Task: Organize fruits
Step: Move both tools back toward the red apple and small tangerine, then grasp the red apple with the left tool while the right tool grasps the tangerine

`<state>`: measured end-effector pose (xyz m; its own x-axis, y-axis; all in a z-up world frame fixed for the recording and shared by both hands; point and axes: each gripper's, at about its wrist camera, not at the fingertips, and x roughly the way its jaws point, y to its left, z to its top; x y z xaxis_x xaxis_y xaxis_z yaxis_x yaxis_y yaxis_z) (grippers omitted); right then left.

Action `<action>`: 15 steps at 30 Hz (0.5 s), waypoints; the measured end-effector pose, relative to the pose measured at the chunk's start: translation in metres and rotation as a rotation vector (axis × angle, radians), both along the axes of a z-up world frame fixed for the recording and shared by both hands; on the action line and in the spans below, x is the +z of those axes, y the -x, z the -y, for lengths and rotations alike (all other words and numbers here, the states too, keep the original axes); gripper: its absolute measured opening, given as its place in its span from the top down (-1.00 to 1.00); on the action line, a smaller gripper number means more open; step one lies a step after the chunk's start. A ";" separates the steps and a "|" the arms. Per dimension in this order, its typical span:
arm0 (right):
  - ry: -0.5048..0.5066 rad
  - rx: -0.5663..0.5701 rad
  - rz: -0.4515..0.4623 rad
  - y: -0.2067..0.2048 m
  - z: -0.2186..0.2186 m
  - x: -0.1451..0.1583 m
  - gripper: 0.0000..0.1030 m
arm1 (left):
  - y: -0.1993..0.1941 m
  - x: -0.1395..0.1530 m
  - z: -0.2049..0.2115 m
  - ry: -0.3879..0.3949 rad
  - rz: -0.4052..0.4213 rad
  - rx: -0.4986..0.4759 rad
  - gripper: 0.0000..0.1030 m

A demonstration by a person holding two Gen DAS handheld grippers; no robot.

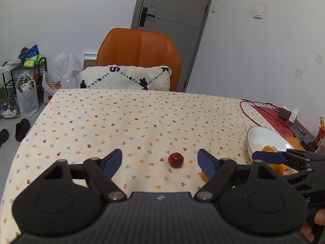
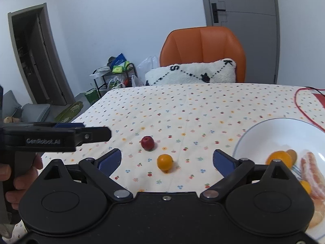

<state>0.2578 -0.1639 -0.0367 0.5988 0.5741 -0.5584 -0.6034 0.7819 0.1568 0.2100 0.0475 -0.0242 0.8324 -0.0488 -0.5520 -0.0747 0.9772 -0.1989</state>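
Note:
A small red fruit (image 1: 175,160) lies on the flowered tablecloth (image 1: 126,122), just ahead of my left gripper (image 1: 160,155), which stands open around nothing. A small orange fruit (image 2: 165,162) rests on the cloth between the spread fingers of my open right gripper (image 2: 167,155), touching neither pad. The red fruit (image 2: 147,143) sits a little beyond it to the left. On the right, a white bowl (image 2: 254,134) holds orange fruits (image 2: 279,158) and peeled citrus segments (image 2: 310,174). In the left wrist view the orange fruit (image 1: 203,175) is half hidden behind a finger.
An orange chair (image 1: 140,48) with a white pillow (image 1: 126,79) stands at the table's far edge. A red cable (image 1: 246,113) and a charger (image 1: 285,112) lie at the back right beyond the bowl (image 1: 264,136). Bags and a rack (image 1: 26,75) stand on the floor at left.

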 end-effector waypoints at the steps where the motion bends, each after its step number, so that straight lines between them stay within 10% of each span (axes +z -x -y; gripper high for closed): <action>1: 0.006 0.002 -0.002 -0.002 -0.002 -0.002 -0.73 | -0.003 -0.002 0.000 -0.002 0.001 -0.008 -0.51; 15: 0.057 0.074 -0.090 -0.032 -0.026 -0.030 0.02 | -0.040 -0.027 0.004 0.029 -0.054 -0.063 0.03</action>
